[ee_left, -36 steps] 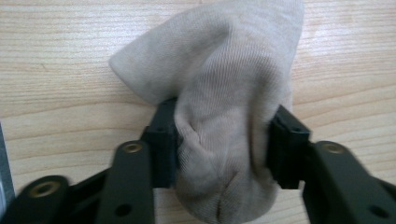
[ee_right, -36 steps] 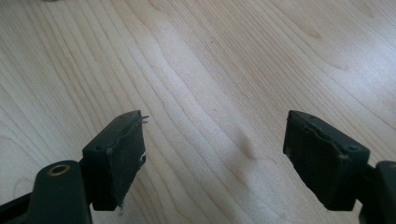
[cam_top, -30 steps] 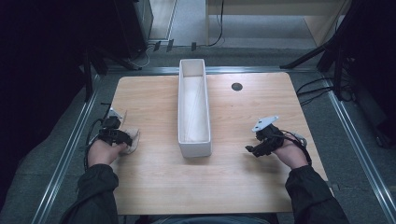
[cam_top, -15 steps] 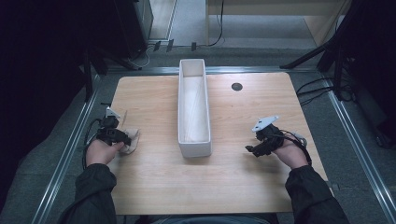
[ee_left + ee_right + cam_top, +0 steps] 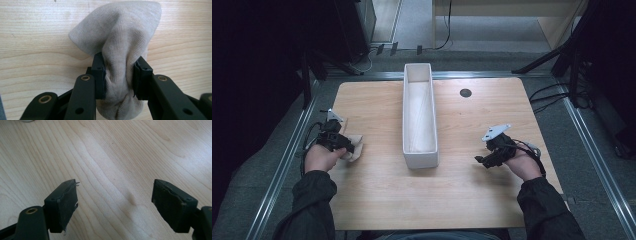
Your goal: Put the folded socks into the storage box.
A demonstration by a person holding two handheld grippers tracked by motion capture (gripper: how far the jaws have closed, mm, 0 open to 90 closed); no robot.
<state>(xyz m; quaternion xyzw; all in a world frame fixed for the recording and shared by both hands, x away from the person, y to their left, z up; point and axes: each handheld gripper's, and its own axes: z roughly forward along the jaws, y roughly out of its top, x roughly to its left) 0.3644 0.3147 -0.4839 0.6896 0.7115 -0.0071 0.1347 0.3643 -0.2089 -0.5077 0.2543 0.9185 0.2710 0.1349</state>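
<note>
- Now the left gripper (image 5: 347,146) sits near the left edge of the bench (image 5: 377,205), about midway along that edge, held in the person's left hand (image 5: 321,158).
- Its fingers (image 5: 98,75) have just been closing and are clamped on a beige cloth (image 5: 120,45), which bunches up between the pads in the left gripper view.
- Beyond the pads the cloth fans out flat on the wood; in the high view it lies just to the right of the left gripper, well short of the tray.
- A long white tray (image 5: 408,107) stands along the middle of the bench, running from near the far edge toward the person, well apart from both grippers.
- Over toward the right edge, the right gripper (image 5: 482,161) is held in the right hand (image 5: 524,165).
- Its fingers (image 5: 62,205) stand wide apart above bare wood, with nothing between them.
- A small dark round hole (image 5: 465,92) marks the bench near the far edge, right of the tray.
</note>
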